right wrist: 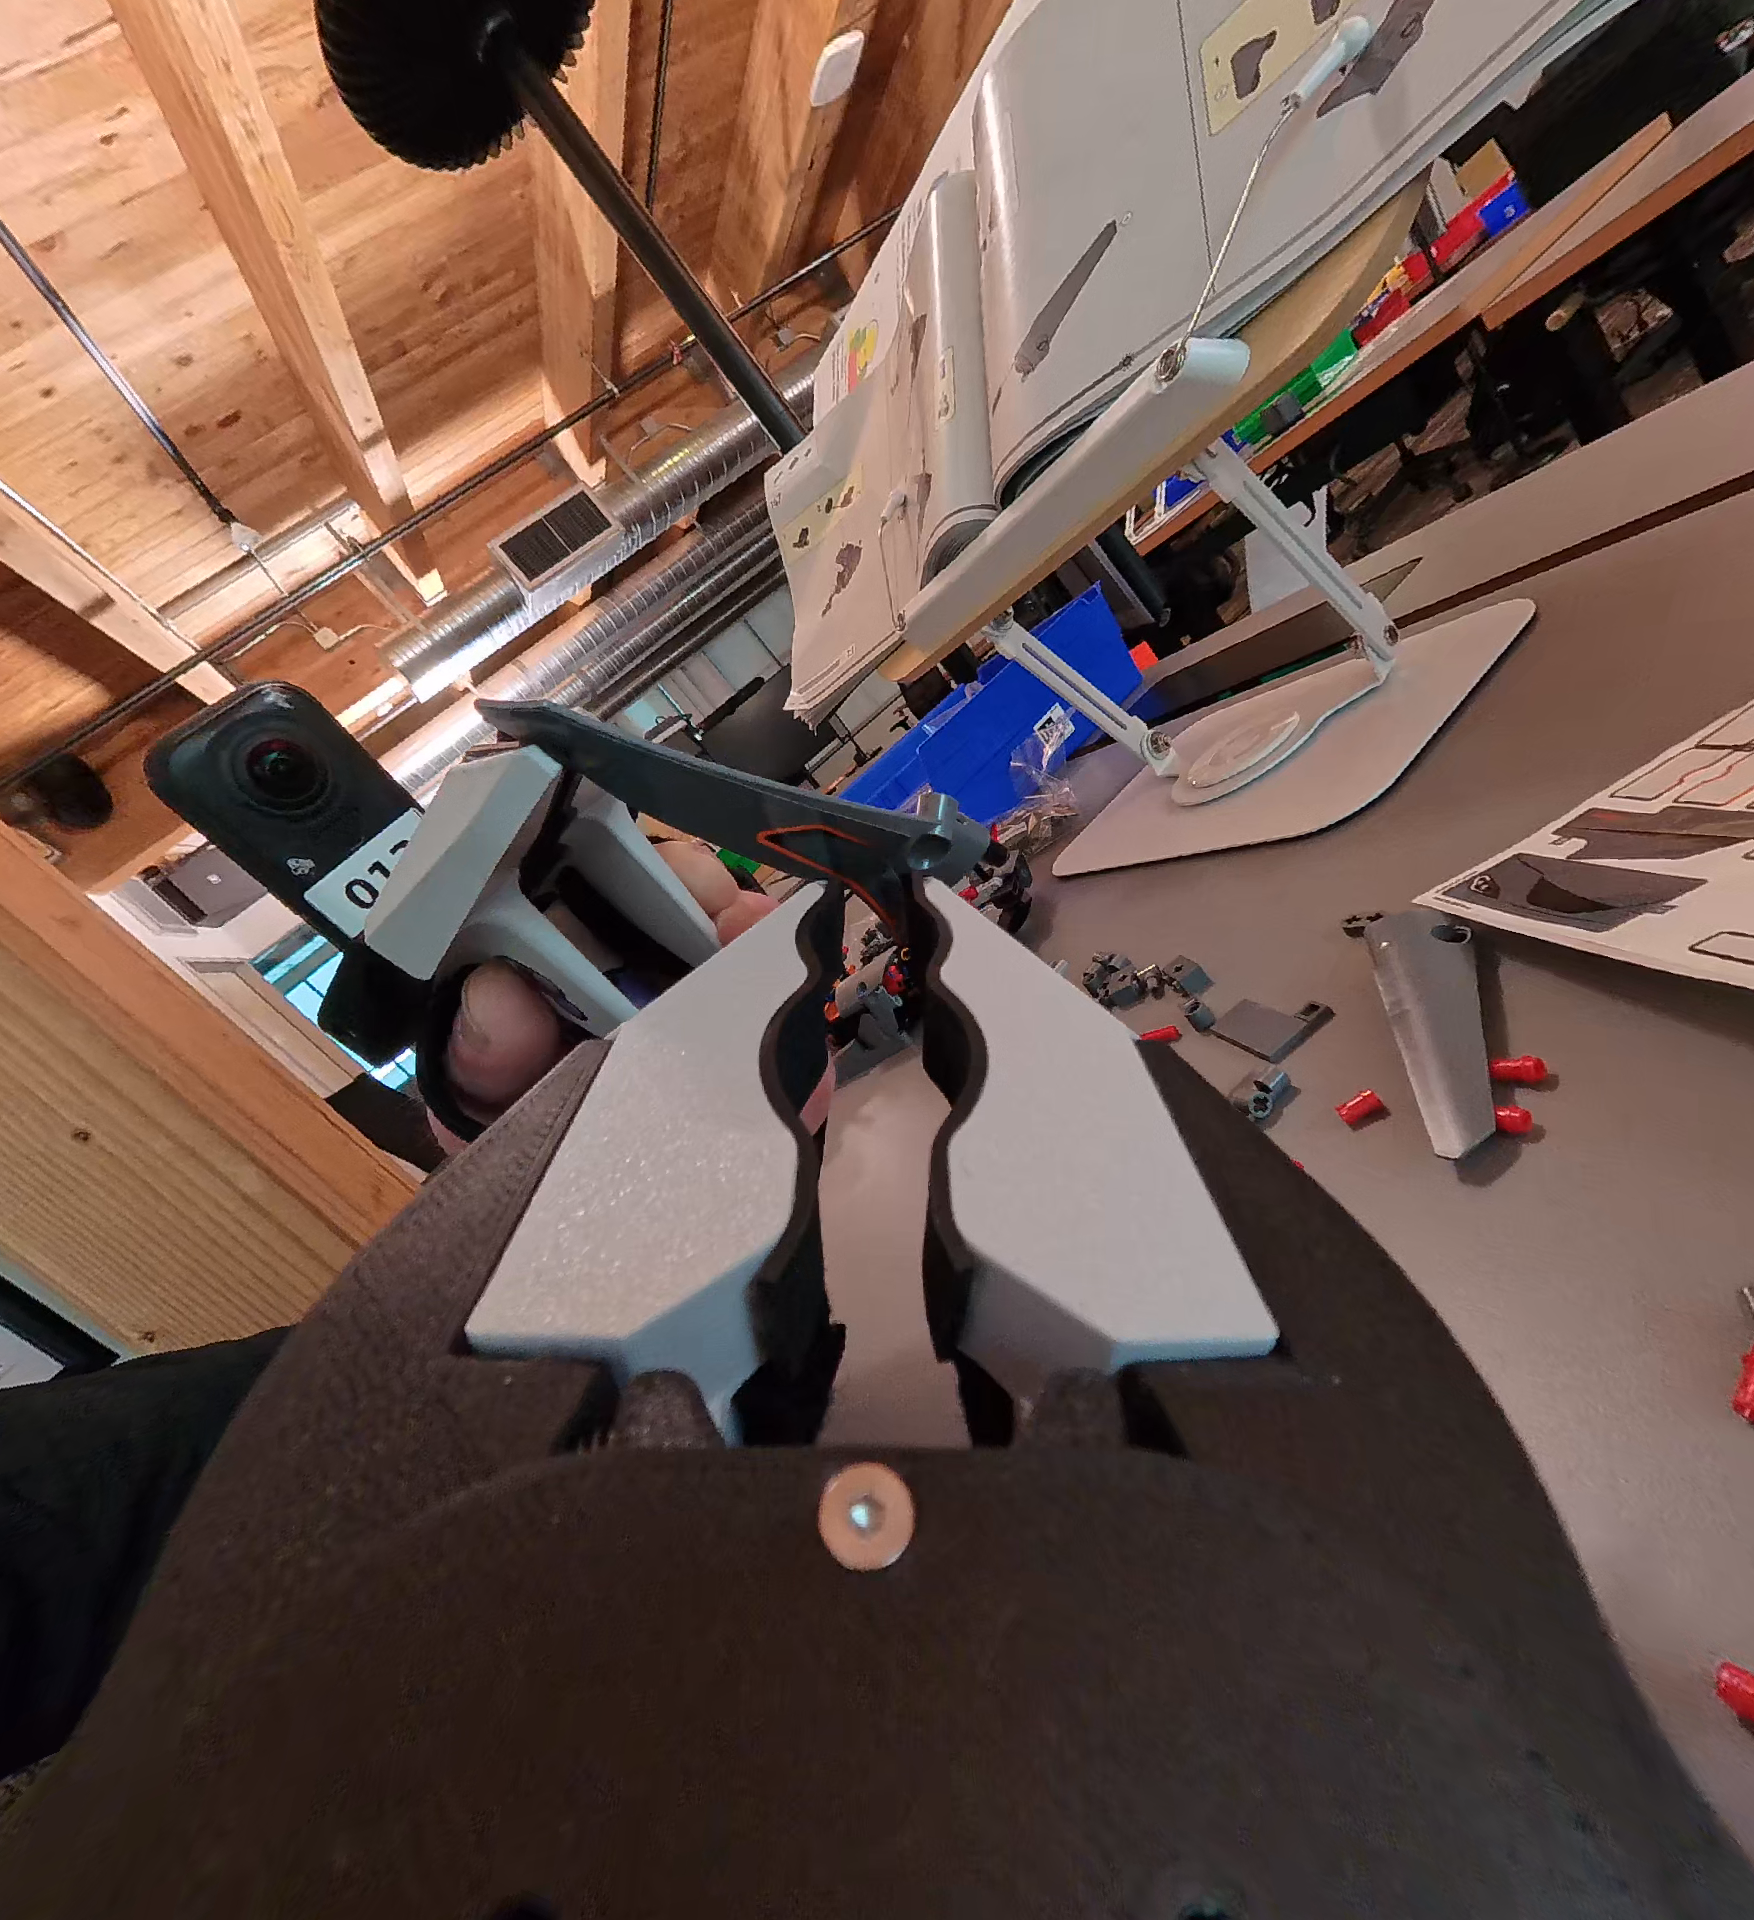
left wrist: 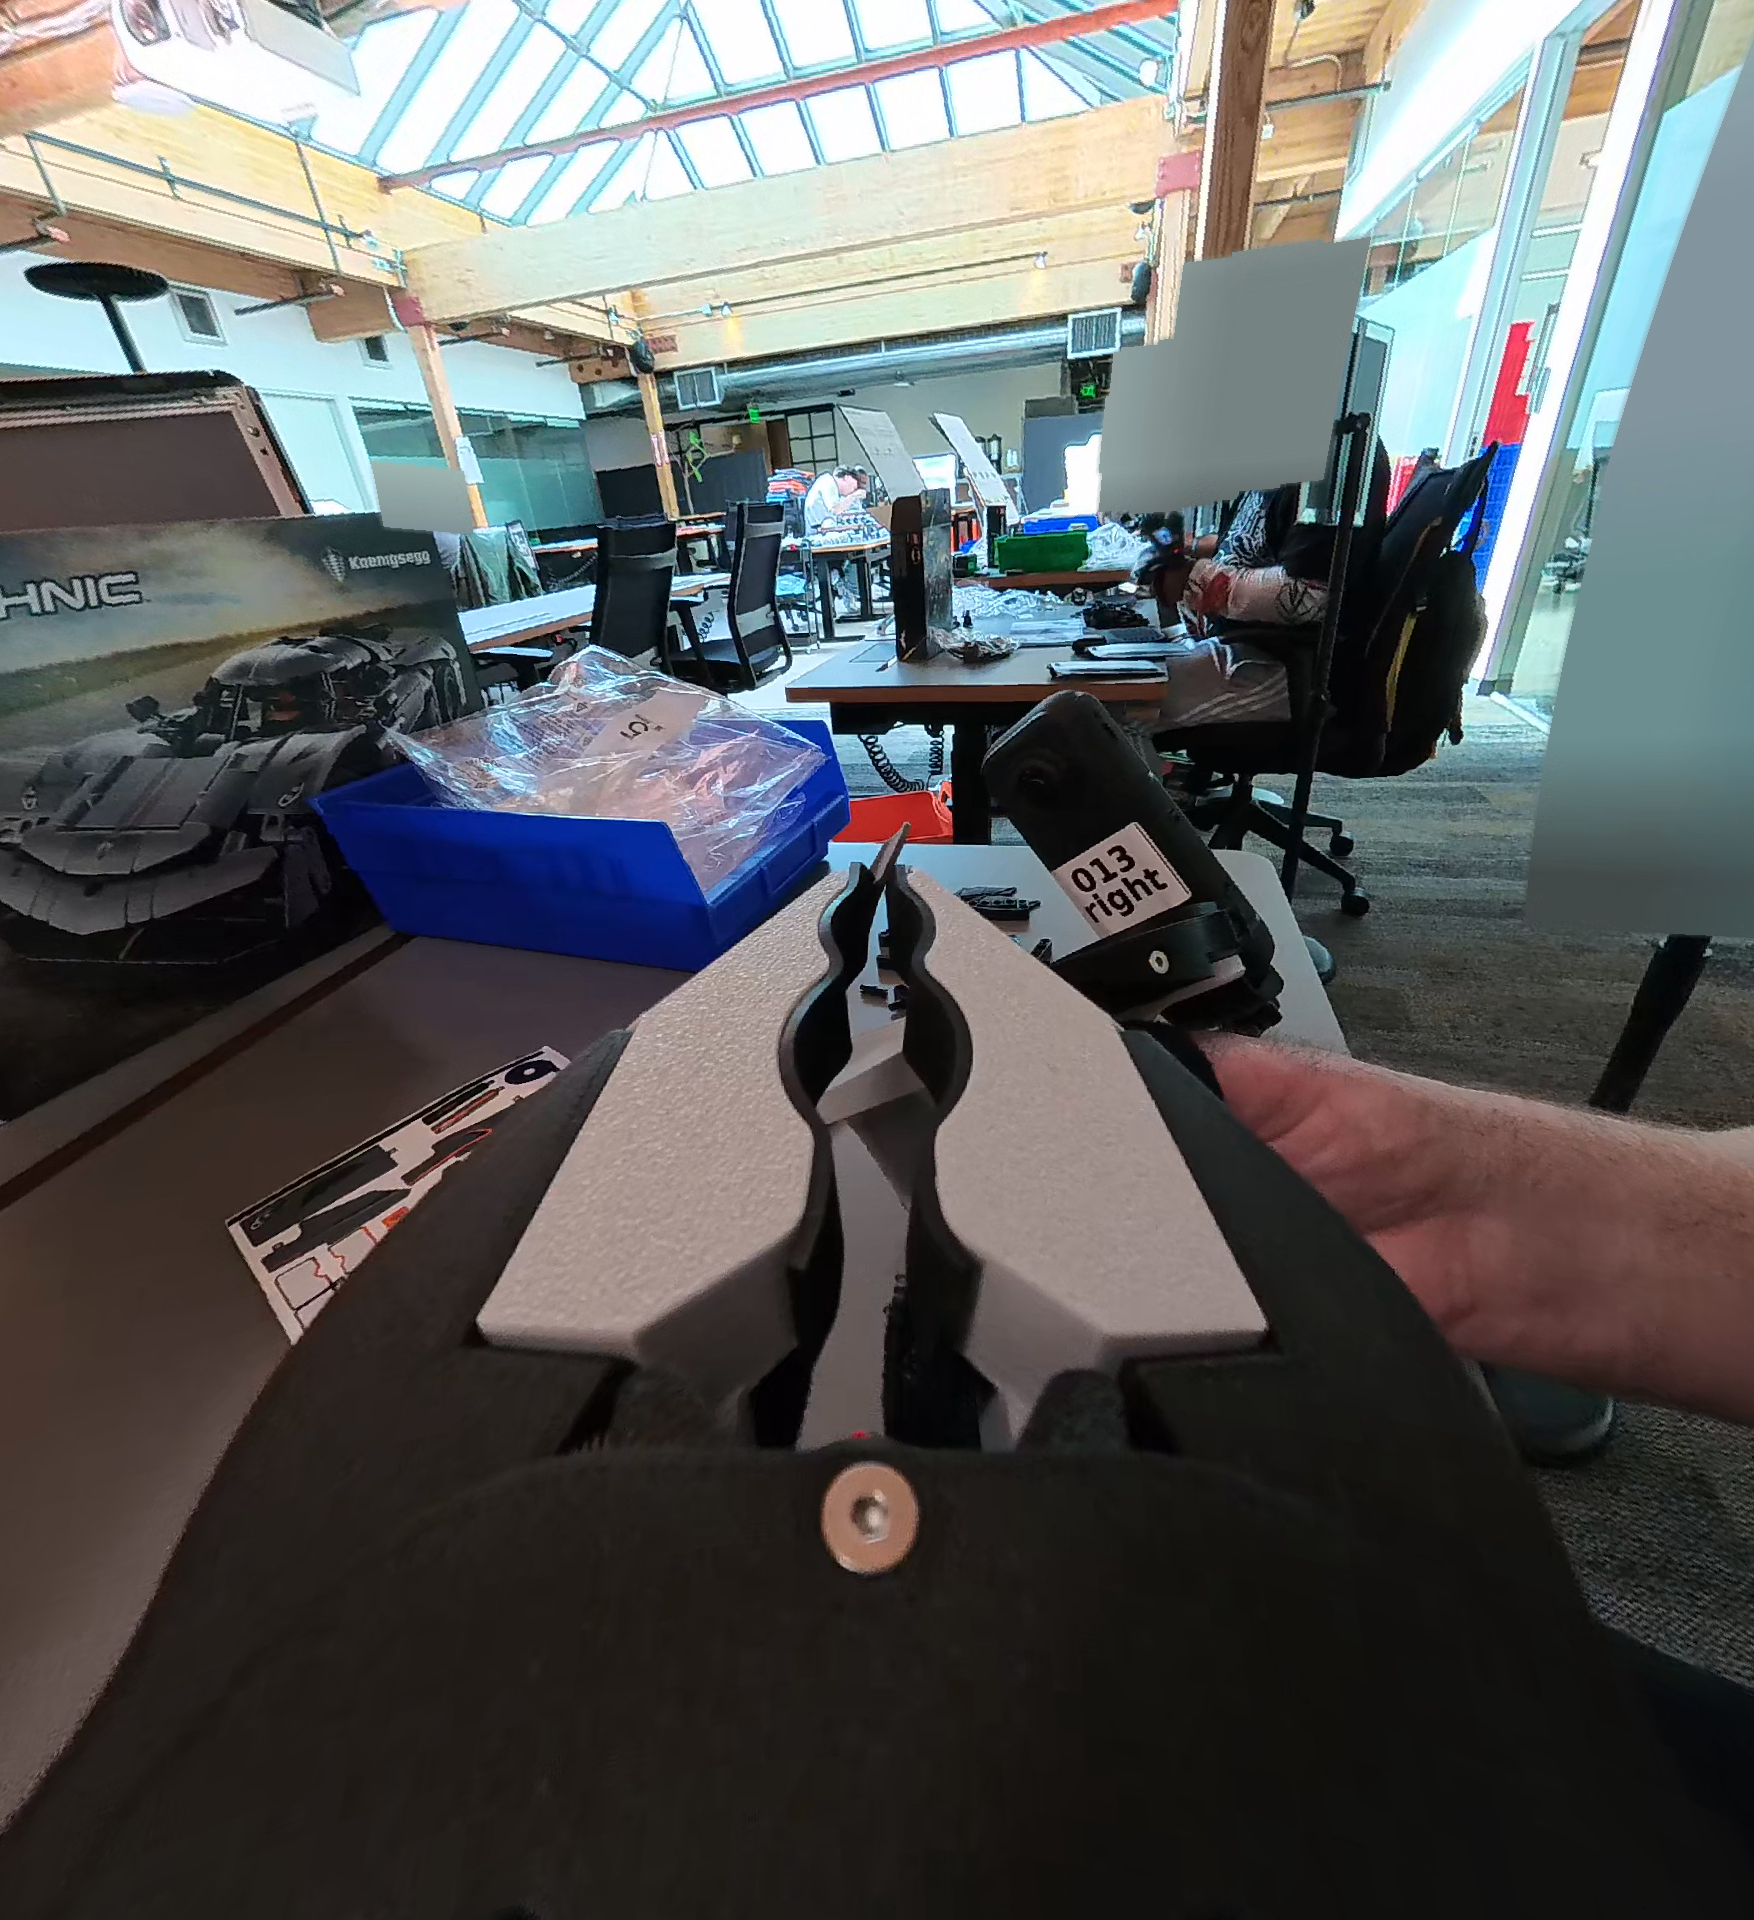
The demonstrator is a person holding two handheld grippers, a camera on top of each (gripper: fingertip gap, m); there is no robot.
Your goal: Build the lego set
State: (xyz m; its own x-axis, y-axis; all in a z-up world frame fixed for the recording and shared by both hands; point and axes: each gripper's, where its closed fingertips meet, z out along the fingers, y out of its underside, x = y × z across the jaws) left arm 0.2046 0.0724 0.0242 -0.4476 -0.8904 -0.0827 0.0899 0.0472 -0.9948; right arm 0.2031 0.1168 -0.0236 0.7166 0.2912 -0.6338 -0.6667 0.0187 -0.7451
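A long dark grey lego panel (right wrist: pixel 707 790) with an orange line is held in the air between both grippers. My left gripper (left wrist: pixel 883 868) is shut on one end of it; in the left wrist view only a thin dark edge of the panel (left wrist: pixel 892 854) sticks out past the tips. In the right wrist view the left gripper (right wrist: pixel 530 821) clamps the panel's far end. My right gripper (right wrist: pixel 875 891) is shut on the panel's near end, beside a grey connector (right wrist: pixel 940 836). A partly built model (right wrist: pixel 998 883) lies on the table behind.
Loose parts lie on the grey table (right wrist: pixel 1631 1195): a tapered grey panel (right wrist: pixel 1434 1039), red pins (right wrist: pixel 1361 1107), small grey pieces (right wrist: pixel 1268 1023). A sticker sheet (right wrist: pixel 1683 862), an instruction booklet (right wrist: pixel 1060 312) on a white stand (right wrist: pixel 1320 727), a blue bin (left wrist: pixel 582 862) and the set's box (left wrist: pixel 177 727) stand around. Some 6 cm of space lies between my two pairs of fingers.
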